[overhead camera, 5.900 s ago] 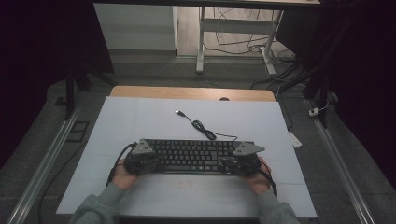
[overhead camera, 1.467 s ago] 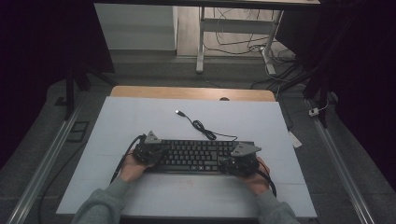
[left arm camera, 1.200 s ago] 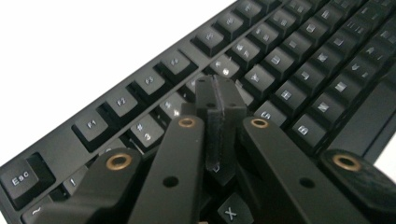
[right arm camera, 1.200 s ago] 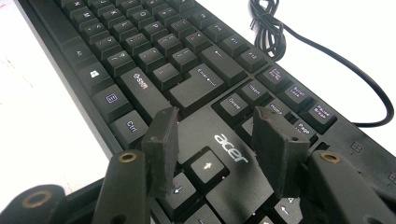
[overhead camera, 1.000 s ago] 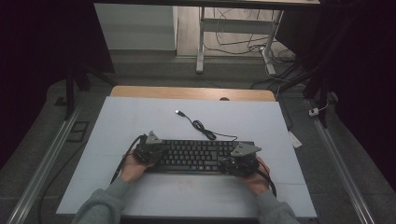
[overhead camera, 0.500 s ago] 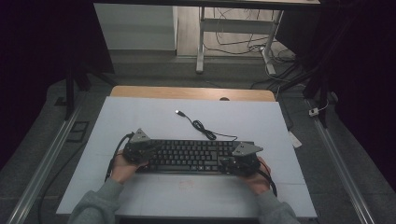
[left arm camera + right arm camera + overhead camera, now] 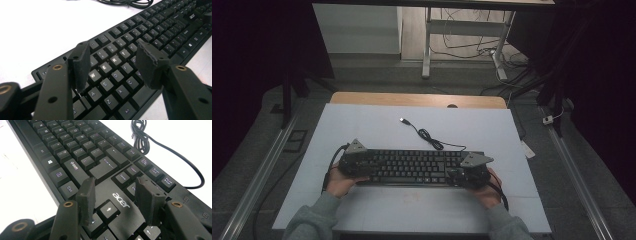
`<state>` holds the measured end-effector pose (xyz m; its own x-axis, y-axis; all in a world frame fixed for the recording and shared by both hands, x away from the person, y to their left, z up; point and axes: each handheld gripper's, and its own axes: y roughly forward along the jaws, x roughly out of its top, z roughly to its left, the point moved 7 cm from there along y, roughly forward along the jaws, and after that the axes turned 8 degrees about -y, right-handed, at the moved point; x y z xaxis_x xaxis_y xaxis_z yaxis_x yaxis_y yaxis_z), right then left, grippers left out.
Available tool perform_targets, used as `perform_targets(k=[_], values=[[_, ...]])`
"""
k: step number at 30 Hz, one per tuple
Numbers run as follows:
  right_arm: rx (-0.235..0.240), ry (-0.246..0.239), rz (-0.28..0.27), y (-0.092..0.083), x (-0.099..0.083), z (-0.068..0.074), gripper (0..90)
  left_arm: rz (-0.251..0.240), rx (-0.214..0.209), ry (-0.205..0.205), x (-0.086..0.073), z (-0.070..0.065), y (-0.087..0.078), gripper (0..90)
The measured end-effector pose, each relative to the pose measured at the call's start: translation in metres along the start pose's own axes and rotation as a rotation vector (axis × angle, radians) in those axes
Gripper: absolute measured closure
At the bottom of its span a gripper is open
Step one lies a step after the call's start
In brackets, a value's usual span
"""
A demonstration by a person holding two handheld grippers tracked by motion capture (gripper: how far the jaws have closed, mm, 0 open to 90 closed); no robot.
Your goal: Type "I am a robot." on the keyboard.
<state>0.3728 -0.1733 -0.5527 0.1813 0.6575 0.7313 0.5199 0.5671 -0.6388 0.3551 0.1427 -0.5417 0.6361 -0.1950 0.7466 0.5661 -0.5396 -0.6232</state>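
Keyboard [image 7: 412, 167] flat on white mat [image 7: 377, 125], near front edge, cable [image 7: 432, 140] trailing away behind. Left gripper [image 7: 112, 65] at keyboard's left end, just opened wide over WER keys, clamping nothing. Right gripper [image 7: 115, 200] spread over arrow keys, nothing clamped. Bare mat behind, beyond cable, and both sides.

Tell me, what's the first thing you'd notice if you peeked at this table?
A long black keyboard lies across the near middle of the white table, its curly cable trailing away toward the far side. A person's hands hold the left gripper over the letter keys and the right gripper over the arrow keys, both with jaws open and nothing between them; the left jaws have just been opening.
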Motion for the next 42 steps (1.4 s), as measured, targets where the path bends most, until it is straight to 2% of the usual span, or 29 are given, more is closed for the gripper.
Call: perform_targets(k=[5,12,19,29,34,42], values=[[-0.007,0.002,-0.003,-0.001,0.001,0.000,51.0,0.004,0.000,0.001,0.000,-0.001,0.001,42.7],[0.012,0.021,-0.033,-0.001,0.005,0.001,51.0,0.000,0.004,-0.002,0.000,0.000,0.000,42.3],[0.048,0.059,-0.071,-0.001,0.014,0.004,51.1,0.003,0.006,-0.002,-0.001,0.000,0.000,42.0],[0.091,0.066,-0.102,0.009,0.029,0.011,55.1,0.014,0.009,0.001,-0.002,0.000,0.003,41.4],[0.115,0.052,-0.108,0.015,0.039,0.017,63.5,0.018,0.009,0.002,-0.003,0.000,0.004,41.2],[0.175,0.039,-0.118,0.026,0.053,0.025,86.8,0.023,0.009,0.008,-0.004,-0.001,0.005,40.8]])
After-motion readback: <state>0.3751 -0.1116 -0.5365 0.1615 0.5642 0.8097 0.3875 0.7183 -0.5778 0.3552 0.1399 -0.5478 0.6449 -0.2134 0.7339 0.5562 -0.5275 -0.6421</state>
